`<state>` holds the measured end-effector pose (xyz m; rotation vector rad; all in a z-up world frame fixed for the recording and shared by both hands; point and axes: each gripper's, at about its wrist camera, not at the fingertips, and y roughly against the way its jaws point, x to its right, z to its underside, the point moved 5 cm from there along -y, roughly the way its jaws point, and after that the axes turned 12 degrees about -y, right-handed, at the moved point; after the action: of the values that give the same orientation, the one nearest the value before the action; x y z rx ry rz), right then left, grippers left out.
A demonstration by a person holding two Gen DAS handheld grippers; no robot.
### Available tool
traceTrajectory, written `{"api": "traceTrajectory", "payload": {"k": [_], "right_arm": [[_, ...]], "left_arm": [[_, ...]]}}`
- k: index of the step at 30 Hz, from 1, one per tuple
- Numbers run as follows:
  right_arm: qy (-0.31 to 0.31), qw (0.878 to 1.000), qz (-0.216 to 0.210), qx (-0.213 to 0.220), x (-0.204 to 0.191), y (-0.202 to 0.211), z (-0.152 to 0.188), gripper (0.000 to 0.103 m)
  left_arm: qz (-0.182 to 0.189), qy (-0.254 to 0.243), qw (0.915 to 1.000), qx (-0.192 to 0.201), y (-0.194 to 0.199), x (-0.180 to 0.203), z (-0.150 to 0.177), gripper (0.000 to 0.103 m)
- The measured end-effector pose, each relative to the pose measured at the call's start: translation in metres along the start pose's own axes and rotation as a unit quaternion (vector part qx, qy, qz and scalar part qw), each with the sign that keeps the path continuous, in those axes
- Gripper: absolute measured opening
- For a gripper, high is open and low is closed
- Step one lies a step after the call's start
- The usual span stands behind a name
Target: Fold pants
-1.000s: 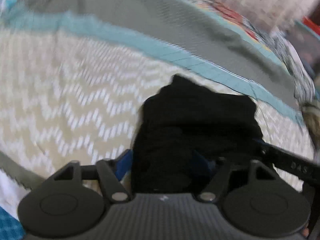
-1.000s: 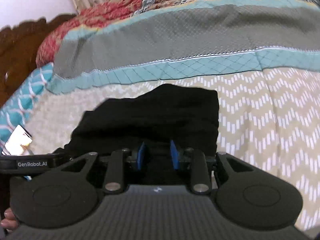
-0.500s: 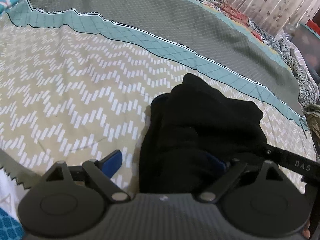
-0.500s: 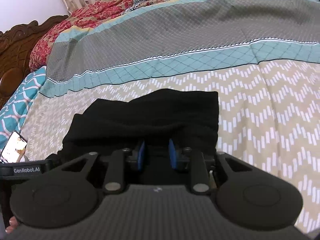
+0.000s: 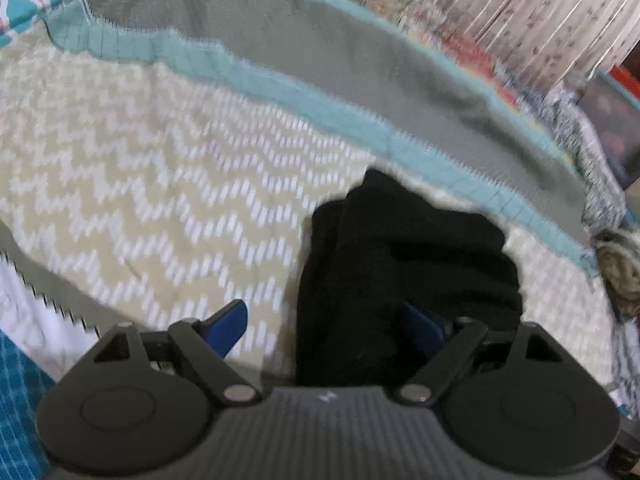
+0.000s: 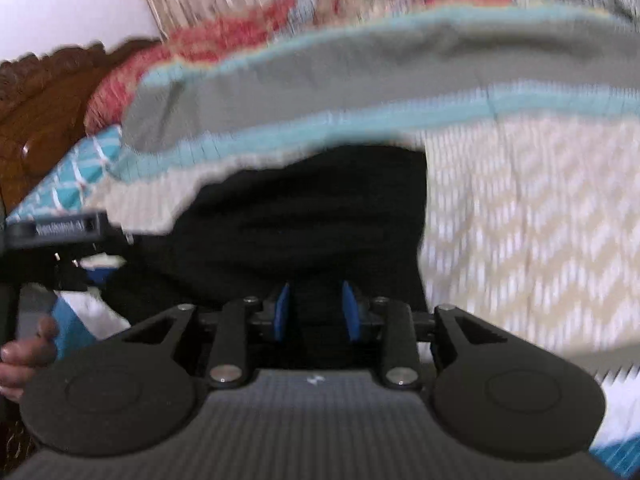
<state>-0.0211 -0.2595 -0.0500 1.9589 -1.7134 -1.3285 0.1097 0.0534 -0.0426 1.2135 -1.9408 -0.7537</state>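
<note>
The black pants (image 5: 400, 272) lie folded in a thick bundle on the chevron bedspread (image 5: 140, 200). My left gripper (image 5: 324, 316) stands wide over their left edge, jaws closing. One blue pad (image 5: 230, 320) is over bare bedspread and the other is over the cloth, neither pressing. In the right wrist view the pants (image 6: 312, 220) fill the middle. My right gripper (image 6: 314, 304) holds a narrow gap packed with black cloth, its jaws easing open. The left gripper's body (image 6: 60, 232) shows at the left with a hand (image 6: 24, 356) below it.
Grey and teal bands of the bedspread (image 5: 360, 64) run behind the pants. A teal patterned pillow (image 6: 76, 176) and a carved wooden headboard (image 6: 40, 120) are at the left. Curtains (image 5: 520, 12) hang behind the bed. A pile of other cloth (image 5: 616, 272) lies at the right.
Both views have gone blurred with motion. The pants now look larger and closer in the right wrist view. The left gripper's jaws stand wider than a second ago, off the cloth.
</note>
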Motion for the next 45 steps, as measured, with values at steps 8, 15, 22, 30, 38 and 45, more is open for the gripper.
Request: {"api": "traceTrajectory", "payload": {"k": [8, 15, 22, 30, 38, 45], "right_arm": [[-0.047, 0.998, -0.024, -0.038, 0.013, -0.011, -0.001, 0.033], [-0.094, 0.994, -0.045, -0.007, 0.015, 0.031, 0.009, 0.039], [-0.082, 0.996, -0.03, 0.016, 0.012, 0.053, 0.013, 0.042], [-0.071, 0.997, -0.032, 0.019, 0.008, 0.048, 0.01, 0.042], [-0.092, 0.995, -0.024, 0.034, 0.017, 0.051, 0.005, 0.043], [-0.134, 0.989, -0.011, 0.055, 0.039, 0.058, -0.003, 0.05]], "left_arm": [[-0.035, -0.01, 0.9993, -0.013, -0.006, 0.002, 0.009, 0.096], [-0.103, -0.079, 0.9914, 0.018, 0.045, 0.024, 0.006, 0.09], [-0.114, -0.085, 0.9896, 0.023, 0.063, 0.031, 0.011, 0.09], [-0.118, -0.08, 0.9896, 0.021, 0.066, 0.025, 0.018, 0.09], [-0.119, -0.068, 0.9904, 0.017, 0.064, 0.012, 0.017, 0.093], [-0.117, -0.057, 0.9913, 0.013, 0.059, 0.003, 0.014, 0.095]]}}
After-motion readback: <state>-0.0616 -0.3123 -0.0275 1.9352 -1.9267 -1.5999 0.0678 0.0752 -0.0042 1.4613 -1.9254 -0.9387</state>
